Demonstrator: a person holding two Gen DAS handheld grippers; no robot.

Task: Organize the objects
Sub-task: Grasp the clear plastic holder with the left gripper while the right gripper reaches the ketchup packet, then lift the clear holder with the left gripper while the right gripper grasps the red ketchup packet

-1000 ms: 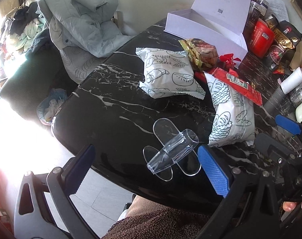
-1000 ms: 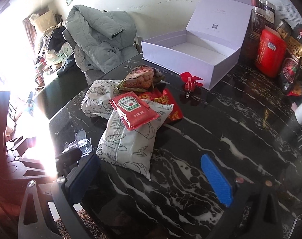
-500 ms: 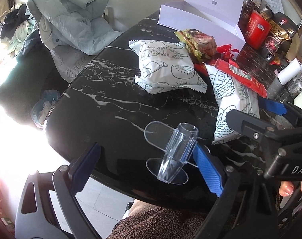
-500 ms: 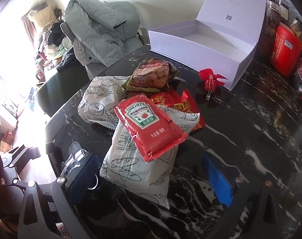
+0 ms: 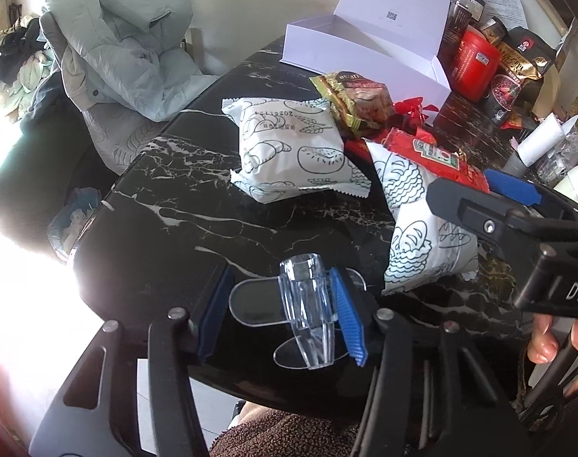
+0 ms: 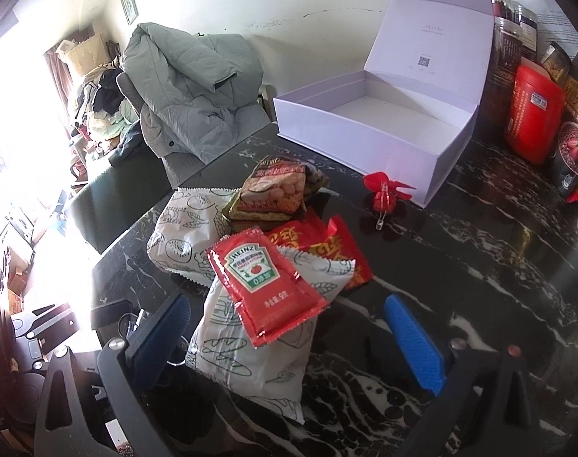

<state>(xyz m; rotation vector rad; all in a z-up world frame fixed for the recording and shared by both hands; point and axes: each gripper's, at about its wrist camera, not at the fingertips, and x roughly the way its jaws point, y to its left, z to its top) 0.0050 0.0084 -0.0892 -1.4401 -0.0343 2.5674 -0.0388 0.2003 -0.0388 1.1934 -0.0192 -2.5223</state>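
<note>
A clear plastic holder (image 5: pixel 308 301) with oval wings lies at the black marble table's (image 5: pixel 197 205) near edge. My left gripper (image 5: pixel 279 312) brackets it, jaws partly closed, the right pad against its tube, the left pad apart from it. My right gripper (image 6: pixel 289 327) is open around the near white bread bag (image 6: pixel 251 346), which carries a red Heinz ketchup packet (image 6: pixel 264 285). It also shows in the left wrist view (image 5: pixel 483 205). A second white bread bag (image 5: pixel 292 152), a brown snack bag (image 6: pixel 277 190) and red packets (image 6: pixel 327 247) lie behind. An open white box (image 6: pixel 372 129) stands at the back.
A red bow clip (image 6: pixel 384 194) lies in front of the box. A red canister (image 6: pixel 532 114), dark jars and snack bags stand at the back right. A chair with a grey jacket (image 6: pixel 190 83) is beyond the table's left edge.
My left gripper has moved in over the clear holder and narrowed around it. My right gripper has advanced until its fingers straddle the near bread bag.
</note>
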